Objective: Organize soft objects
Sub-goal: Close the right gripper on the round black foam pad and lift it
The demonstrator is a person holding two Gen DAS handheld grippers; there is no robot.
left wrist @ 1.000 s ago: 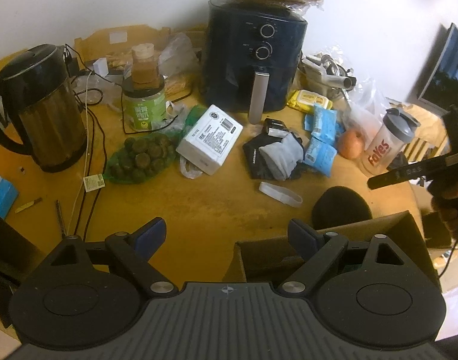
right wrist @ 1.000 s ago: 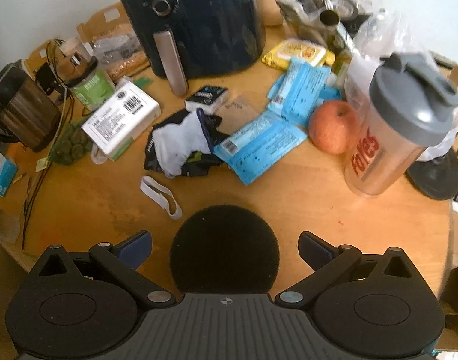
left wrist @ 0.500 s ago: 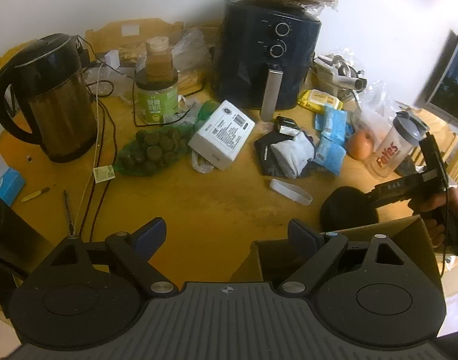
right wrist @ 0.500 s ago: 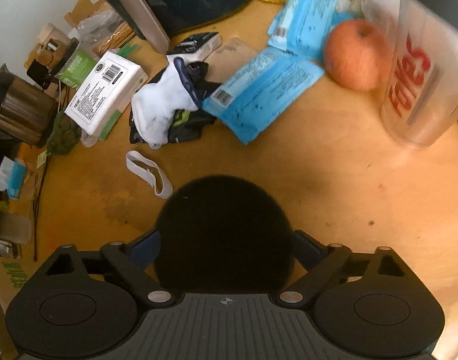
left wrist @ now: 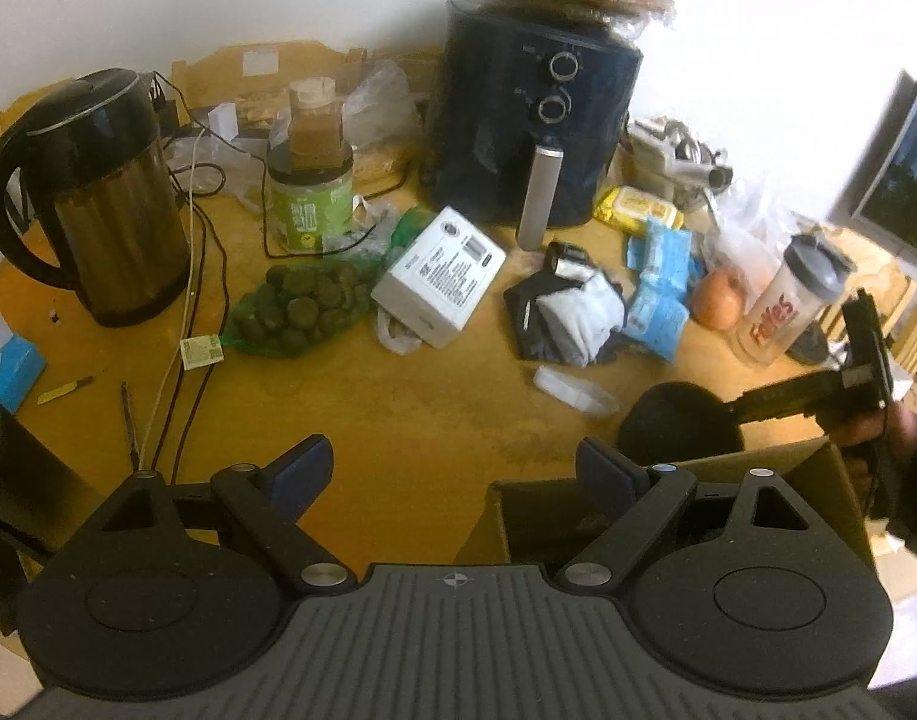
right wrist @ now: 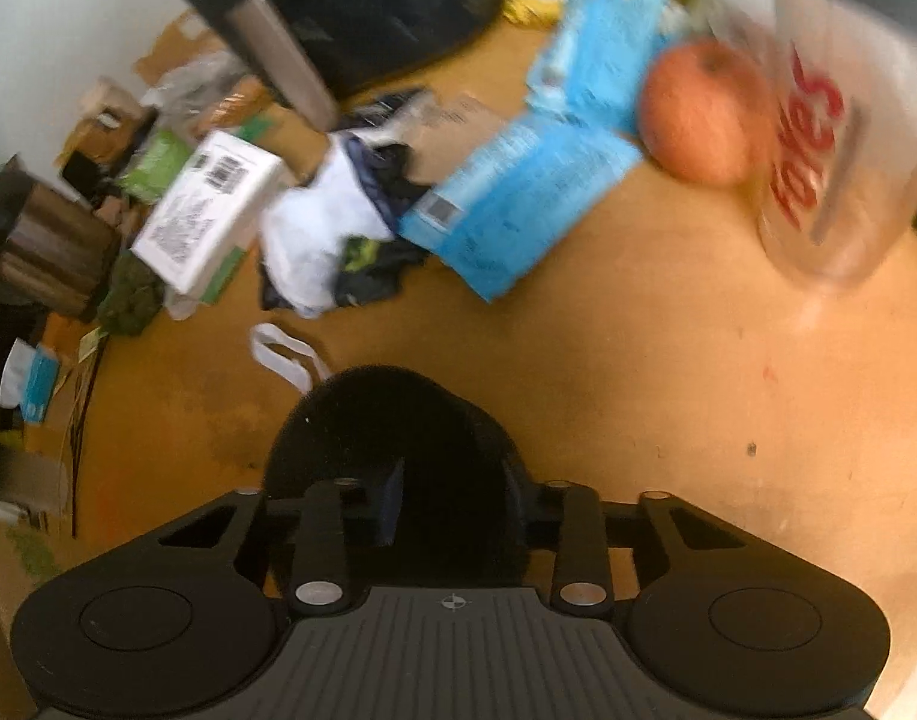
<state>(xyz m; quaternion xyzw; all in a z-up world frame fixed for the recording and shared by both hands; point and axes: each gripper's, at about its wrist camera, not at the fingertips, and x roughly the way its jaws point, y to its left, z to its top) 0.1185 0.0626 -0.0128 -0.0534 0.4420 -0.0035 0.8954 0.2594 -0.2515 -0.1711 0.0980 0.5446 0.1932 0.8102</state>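
While the left gripper hovers with jaws wide and empty, the right gripper has just closed its jaws on the black foam ball, resting on the tabletop beside the cardboard box.

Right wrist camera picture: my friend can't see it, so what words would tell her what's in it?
The right gripper has just been closing its jaws on a round, fuzzy black soft object on the wooden table. Beyond lie a white fabric band, crumpled white and dark clothes, blue plastic packets, an orange-red apple and a clear shaker bottle with red letters, all blurred.
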